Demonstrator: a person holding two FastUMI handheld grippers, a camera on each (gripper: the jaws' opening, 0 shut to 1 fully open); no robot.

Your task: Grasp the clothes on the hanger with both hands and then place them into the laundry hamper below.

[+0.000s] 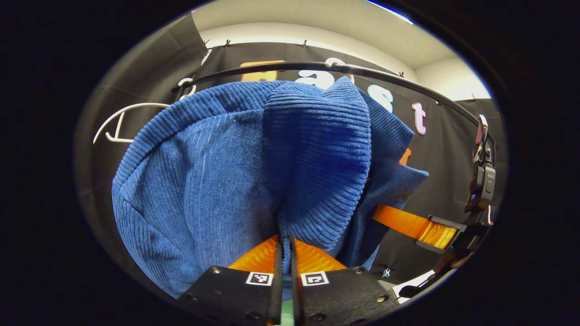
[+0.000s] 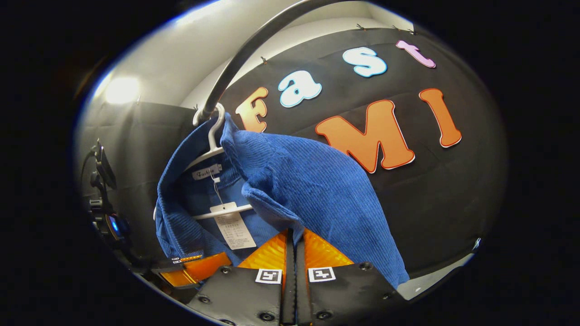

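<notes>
2 grippers are working on 1 garment, a blue corduroy shirt [image 1: 235, 181] that is hanging from the dark clothes rail [image 1: 281, 68], taken as the landmark for all places below.

Left gripper view, left to right: an empty white hanger [image 1: 122, 124] is hanging below the rail's left end, beside the shirt. The shirt is bunching below the middle of the rail. The left gripper [image 1: 285, 253] is sitting under the rail's middle with its orange fingers [image 1: 317, 258] drawn together, pinching a fold of blue cloth between them. Below the rail's right end, the other gripper's orange finger [image 1: 414, 225] is reaching in and touching the shirt's right edge; whether that finger is gripping cannot be told from this view.

Right gripper view, left to right: the other gripper's orange finger [image 2: 199, 268] is showing well below the rail [image 2: 244, 50], at the shirt's lower left edge. A white hanger [image 2: 213, 145] is hooking over the rail and carrying the shirt [image 2: 317, 190], collar open, with a white paper tag [image 2: 233, 228] dangling inside. The right gripper [image 2: 293, 253] is sitting directly below, fingers [image 2: 324, 253] pressing together on the shirt's front edge.
</notes>
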